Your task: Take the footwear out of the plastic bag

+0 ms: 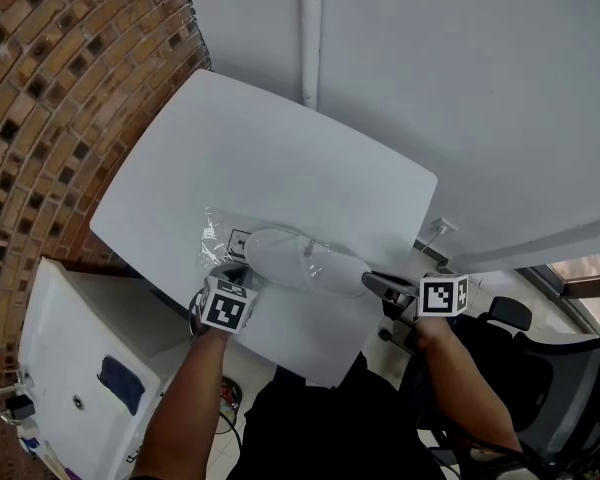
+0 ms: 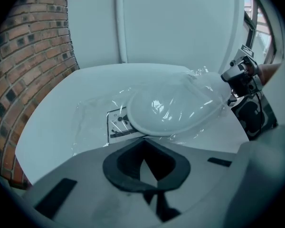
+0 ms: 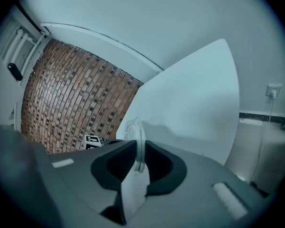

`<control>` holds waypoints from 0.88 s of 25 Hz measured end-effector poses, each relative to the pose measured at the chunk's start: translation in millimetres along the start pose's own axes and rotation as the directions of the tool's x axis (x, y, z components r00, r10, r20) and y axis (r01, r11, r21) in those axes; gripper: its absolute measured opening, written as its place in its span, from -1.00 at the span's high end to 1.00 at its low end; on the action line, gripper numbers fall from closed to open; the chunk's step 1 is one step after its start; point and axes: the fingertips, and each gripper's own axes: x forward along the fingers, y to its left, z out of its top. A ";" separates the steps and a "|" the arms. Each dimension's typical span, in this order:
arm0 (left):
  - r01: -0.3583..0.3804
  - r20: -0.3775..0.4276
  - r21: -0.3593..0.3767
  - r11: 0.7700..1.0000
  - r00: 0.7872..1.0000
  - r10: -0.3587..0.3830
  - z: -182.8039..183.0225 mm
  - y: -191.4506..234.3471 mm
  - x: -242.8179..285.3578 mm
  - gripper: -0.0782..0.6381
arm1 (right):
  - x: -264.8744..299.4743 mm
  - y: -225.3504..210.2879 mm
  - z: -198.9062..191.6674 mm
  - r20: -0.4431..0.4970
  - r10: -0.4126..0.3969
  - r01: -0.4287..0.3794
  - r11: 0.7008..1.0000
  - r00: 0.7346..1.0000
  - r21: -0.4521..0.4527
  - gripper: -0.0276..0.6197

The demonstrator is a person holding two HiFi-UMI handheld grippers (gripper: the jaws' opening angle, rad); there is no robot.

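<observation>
A white slipper [image 1: 300, 258] [image 2: 173, 110] lies inside a clear plastic bag [image 1: 218, 233] [image 2: 92, 115] on the white table [image 1: 280, 148]. My left gripper [image 1: 236, 276] [image 2: 145, 164] sits at the bag's near left end, shut on the bag's plastic. My right gripper [image 1: 372, 281] [image 3: 137, 161] is at the bag's right end, shut on the end of the slipper [image 3: 135, 144], which shows edge-on between its jaws. In the left gripper view, crumpled plastic bunches around the right gripper [image 2: 237, 77]. A printed label [image 2: 119, 123] lies in the bag under the slipper.
A brick wall [image 1: 50, 88] curves along the left. A white cabinet [image 1: 80, 368] stands at the lower left, below the table. A dark office chair [image 1: 555, 368] is at the lower right. A white pipe [image 1: 310, 28] runs up the wall behind the table.
</observation>
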 end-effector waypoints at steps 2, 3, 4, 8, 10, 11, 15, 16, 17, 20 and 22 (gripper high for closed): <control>-0.004 0.000 -0.015 1.000 1.000 0.004 0.3 2.6 0.6 0.76 | -5.4 -2.0 1.0 0.008 -0.004 0.004 1.000 1.000 0.003 0.73; -0.005 0.002 -0.026 1.000 1.000 0.005 0.7 4.0 0.7 0.76 | -7.9 -2.4 1.7 0.012 -0.005 0.005 1.000 1.000 0.004 0.73; -0.005 0.004 -0.043 0.999 1.000 0.005 1.0 5.2 0.8 0.76 | -10.4 -2.4 2.5 0.016 -0.005 0.005 1.000 1.000 0.004 0.73; -0.001 0.021 -0.104 0.995 1.000 0.003 5.0 10.1 3.0 0.76 | -18.2 1.1 6.6 0.021 0.010 -0.011 1.000 1.000 0.006 0.73; -0.002 0.023 -0.117 0.993 1.000 0.005 7.1 13.0 4.0 0.76 | -22.1 3.4 8.9 0.024 0.018 -0.018 1.000 1.000 0.004 0.73; -0.003 0.024 -0.125 0.992 1.000 0.006 8.2 14.7 4.5 0.76 | -24.5 4.1 10.2 0.027 0.020 -0.021 1.000 0.999 0.002 0.73; -0.004 0.034 -0.171 0.985 0.999 0.010 13.9 21.5 4.8 0.76 | -35.9 2.9 13.8 0.042 0.020 -0.021 1.000 0.999 0.005 0.74; -0.004 0.039 -0.185 0.983 0.999 0.011 16.0 23.1 4.5 0.76 | -39.0 2.7 14.6 0.047 0.022 -0.023 1.000 0.999 0.009 0.74; -0.003 0.042 -0.199 0.980 0.999 0.012 17.5 24.6 4.5 0.76 | -42.3 2.8 15.3 0.054 0.025 -0.026 1.000 0.998 0.014 0.74; -0.006 0.040 -0.236 0.972 0.999 0.016 18.0 28.6 6.4 0.76 | -52.9 4.4 16.4 0.072 0.037 -0.038 0.999 0.997 0.018 0.74; -0.013 0.047 -0.252 0.968 0.999 0.026 21.1 32.7 6.2 0.76 | -60.2 5.6 17.6 0.087 0.051 -0.052 0.999 0.995 0.016 0.74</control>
